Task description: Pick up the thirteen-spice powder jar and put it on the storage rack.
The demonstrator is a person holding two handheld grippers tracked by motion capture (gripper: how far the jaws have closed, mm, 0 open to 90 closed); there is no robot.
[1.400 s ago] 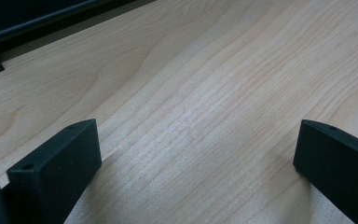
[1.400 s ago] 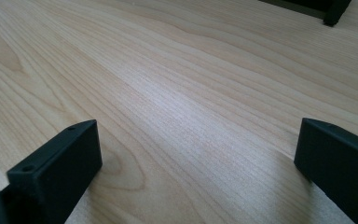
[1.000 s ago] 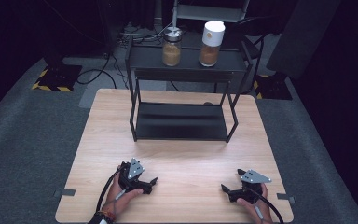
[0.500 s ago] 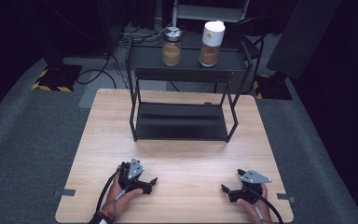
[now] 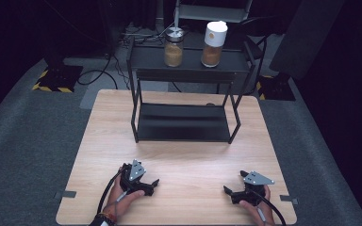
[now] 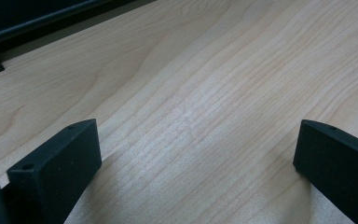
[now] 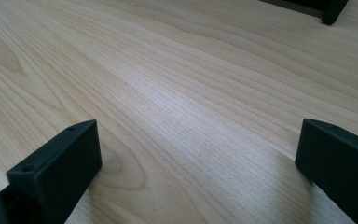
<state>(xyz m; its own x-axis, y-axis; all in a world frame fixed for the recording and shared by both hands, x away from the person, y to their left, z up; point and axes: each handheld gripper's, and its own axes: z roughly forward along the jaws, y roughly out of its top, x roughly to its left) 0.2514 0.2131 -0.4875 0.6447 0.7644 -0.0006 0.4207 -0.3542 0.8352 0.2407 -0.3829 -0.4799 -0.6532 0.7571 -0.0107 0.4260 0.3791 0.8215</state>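
Pale wood surface (image 5: 188, 155) sits on grey carpet, dark room around it. We hold our left gripper (image 5: 152, 184) low at the near left and our right gripper (image 5: 230, 192) low at the near right, each with jaws spread wide over bare wood, gripping nothing. At the far side stands a black two-tier rack (image 5: 184, 123). On its top shelf stand a metal-lidded jar (image 5: 173, 47) and, just beside it, a white-capped jar (image 5: 214, 43), both holding brown contents.
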